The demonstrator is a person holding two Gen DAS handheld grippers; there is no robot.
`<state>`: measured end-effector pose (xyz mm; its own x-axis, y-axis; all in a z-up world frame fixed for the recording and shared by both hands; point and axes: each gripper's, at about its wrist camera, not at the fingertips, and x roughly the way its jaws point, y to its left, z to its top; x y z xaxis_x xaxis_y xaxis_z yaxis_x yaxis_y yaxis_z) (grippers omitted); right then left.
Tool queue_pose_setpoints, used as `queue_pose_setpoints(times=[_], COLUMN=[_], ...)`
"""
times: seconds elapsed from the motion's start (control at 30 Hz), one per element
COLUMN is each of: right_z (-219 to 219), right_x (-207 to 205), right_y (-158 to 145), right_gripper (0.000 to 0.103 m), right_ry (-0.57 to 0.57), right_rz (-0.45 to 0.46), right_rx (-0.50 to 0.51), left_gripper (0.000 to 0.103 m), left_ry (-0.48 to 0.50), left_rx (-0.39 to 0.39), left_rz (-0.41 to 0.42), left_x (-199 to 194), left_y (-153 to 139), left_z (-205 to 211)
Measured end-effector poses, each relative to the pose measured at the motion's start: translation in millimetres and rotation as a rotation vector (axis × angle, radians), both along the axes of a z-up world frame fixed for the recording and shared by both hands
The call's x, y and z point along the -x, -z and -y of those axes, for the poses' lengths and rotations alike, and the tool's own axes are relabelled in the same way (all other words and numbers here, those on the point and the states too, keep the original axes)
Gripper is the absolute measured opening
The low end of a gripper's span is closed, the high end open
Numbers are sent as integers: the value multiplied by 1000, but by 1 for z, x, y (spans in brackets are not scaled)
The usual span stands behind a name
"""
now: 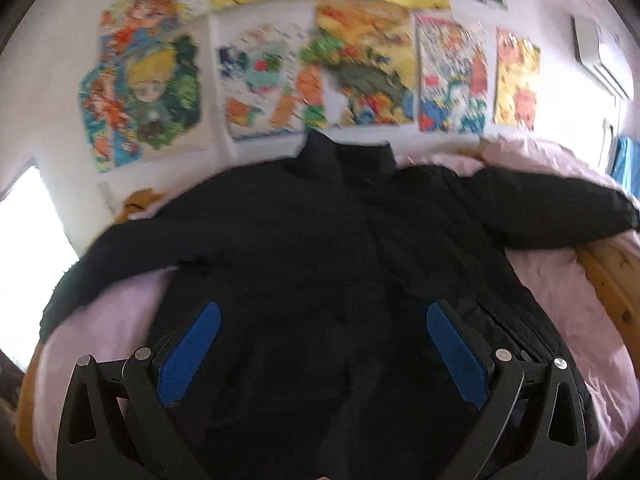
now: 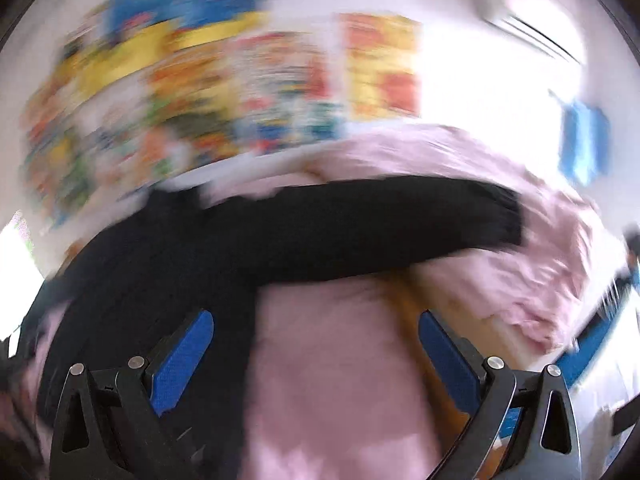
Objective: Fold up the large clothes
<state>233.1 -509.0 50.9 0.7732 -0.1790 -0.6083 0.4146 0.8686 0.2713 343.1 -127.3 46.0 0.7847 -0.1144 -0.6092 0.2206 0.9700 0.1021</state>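
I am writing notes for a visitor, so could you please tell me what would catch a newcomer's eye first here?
A large black padded jacket lies spread flat on the pale pink bedsheet, sleeves stretched out to both sides. Behind it, bright cartoon posters cover the white wall. Both the left gripper and the right gripper are open, holding nothing.

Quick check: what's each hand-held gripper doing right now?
Left hand-held gripper: open, empty, over the black jacket.
Right hand-held gripper: open, empty, over the pink bedding.
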Motion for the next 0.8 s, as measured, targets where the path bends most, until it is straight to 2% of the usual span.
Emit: queue_pose_setpoints(times=[0.17,0.27,0.4,0.53,0.6,0.67,0.77,0.8], right_z=[99,136,164,177,179,182,178,174], right_x=[-27,-41,-54,-64,-64,-69,-71,-71], right_y=[40,56,69,75,77,79,81,80], right_gripper=[103,103,101,89,77,55,33,30], right_ry=[190,268,373,481,536,558,572,571], right_rz=[8,10,-1,-1,9,26,52,60], right_rx=[-212,-251,-270,-250,-237,-245,-223,-201], left_gripper=[102,102,102,102,102,101,101,101], left_ry=[53,81,82,69,64,64,80,82], left_rx=[54,56,-1,10,37,52,63,63], left_rz=[-124,-168,-171,-234,-270,-280,-274,-271], left_x=[-20,-23,-26,-40,-47,-49,-48,-48], left_y=[37,51,66,79,81,79,74,72], left_z=[25,36,51,61,64,63,60,58])
